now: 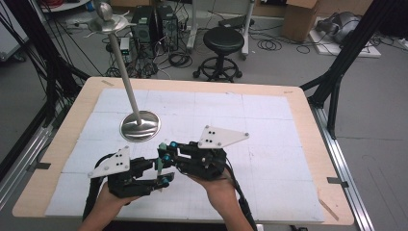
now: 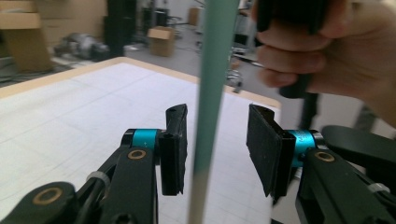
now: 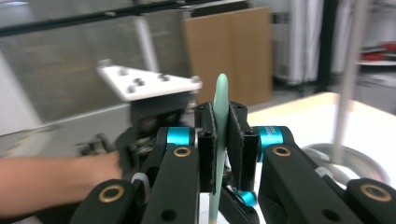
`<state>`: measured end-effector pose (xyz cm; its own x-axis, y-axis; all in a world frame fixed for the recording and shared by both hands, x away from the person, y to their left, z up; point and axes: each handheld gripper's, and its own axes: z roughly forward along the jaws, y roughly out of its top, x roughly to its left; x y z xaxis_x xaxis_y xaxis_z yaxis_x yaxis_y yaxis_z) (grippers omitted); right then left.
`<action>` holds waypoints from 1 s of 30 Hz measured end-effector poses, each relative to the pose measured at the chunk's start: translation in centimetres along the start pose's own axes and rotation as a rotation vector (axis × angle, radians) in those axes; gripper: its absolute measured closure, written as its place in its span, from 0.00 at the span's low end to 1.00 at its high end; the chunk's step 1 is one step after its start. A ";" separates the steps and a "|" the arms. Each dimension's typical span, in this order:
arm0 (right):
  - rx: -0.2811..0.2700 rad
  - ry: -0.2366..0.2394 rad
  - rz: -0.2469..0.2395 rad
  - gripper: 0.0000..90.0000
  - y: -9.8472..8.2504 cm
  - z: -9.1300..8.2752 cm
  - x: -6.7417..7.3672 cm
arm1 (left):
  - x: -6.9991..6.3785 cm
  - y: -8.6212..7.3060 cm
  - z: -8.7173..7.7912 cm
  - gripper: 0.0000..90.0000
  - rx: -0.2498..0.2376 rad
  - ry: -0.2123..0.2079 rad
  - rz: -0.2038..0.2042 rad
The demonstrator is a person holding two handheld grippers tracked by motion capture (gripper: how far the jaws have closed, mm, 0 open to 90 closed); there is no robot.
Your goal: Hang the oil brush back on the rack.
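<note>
1. The green stick (image 3: 221, 116) stands upright between both tongs, above the desk's (image 1: 269, 125) near middle.
2. Right tongs (image 3: 222, 140) clamp it; left tongs (image 2: 217, 149) stand released around it.
3. Likely light, stiff, smooth: grip mid-shaft.

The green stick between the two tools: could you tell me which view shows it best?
The right gripper view: the green stick shows its rounded tip, clamped. The left gripper view shows a blurred shaft; the high view, a sliver.
</note>
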<state>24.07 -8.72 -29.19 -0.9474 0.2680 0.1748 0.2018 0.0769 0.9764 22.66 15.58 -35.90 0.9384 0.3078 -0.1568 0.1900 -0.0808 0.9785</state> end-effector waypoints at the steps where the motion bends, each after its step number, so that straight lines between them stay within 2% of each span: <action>1: -0.004 0.034 -0.005 0.92 -0.1 0.0 -0.2 | 0.1 0.0 -0.1 0.64 -0.003 -0.011 0.001; 3: -0.003 0.080 -0.018 0.92 -0.2 -0.1 -0.6 | 0.3 0.1 -0.3 0.64 -0.008 -0.065 -0.004; 6: -0.018 0.166 -0.019 0.92 -0.3 -0.2 -1.1 | 0.4 0.1 -0.6 0.68 0.009 -0.119 -0.005; 9: -0.027 0.244 -0.020 0.92 -0.5 -0.4 -1.6 | 0.6 0.1 -0.6 0.73 0.036 -0.183 -0.035; 11: -0.026 0.290 -0.018 0.92 -0.6 -0.4 -1.8 | 0.6 0.1 -0.6 0.75 0.042 -0.206 -0.046; 13: -0.020 0.312 -0.030 0.92 -0.6 -0.4 -1.9 | 0.6 0.1 -0.6 0.80 0.045 -0.223 -0.046; 17: -0.006 0.328 -0.039 0.92 -0.6 -0.3 -1.9 | 0.5 0.0 -0.5 0.89 0.056 -0.222 -0.029; 19: -0.006 0.311 -0.029 0.91 -0.7 -0.3 -2.0 | 0.5 -0.1 -0.5 0.93 0.053 -0.204 -0.010; 20: -0.011 0.293 -0.028 0.84 -0.7 -0.3 -2.0 | 0.5 0.0 -0.5 0.93 0.065 -0.185 -0.015; 21: -0.027 0.276 -0.018 0.68 -0.9 -0.4 -2.0 | 0.6 -0.1 -0.5 0.93 0.076 -0.162 -0.014; 22: -0.050 0.248 0.000 0.57 -1.0 -0.5 -2.1 | 0.7 -0.1 -0.5 0.93 0.080 -0.142 -0.016; 23: -0.081 0.223 0.027 0.50 -1.1 -0.9 -2.2 | 0.7 -0.1 -0.5 0.93 0.079 -0.132 -0.016; 24: -0.098 0.209 0.033 0.48 -1.2 -1.3 -2.3 | 0.8 -0.1 -0.6 0.93 0.075 -0.113 -0.021; 27: -0.139 0.120 0.029 0.34 -1.7 -3.1 -2.3 | 1.0 -0.3 -0.9 0.93 0.078 -0.062 -0.020; 30: -0.146 -0.015 0.007 0.28 -2.8 -5.5 -2.3 | 1.5 -0.6 -1.2 0.93 0.072 -0.006 -0.023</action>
<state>24.36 -14.80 -31.61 -0.9419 0.2829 0.1812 0.1695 -0.0655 0.9834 23.66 17.26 -36.54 0.9353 0.3047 -0.1798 0.2314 -0.1423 0.9624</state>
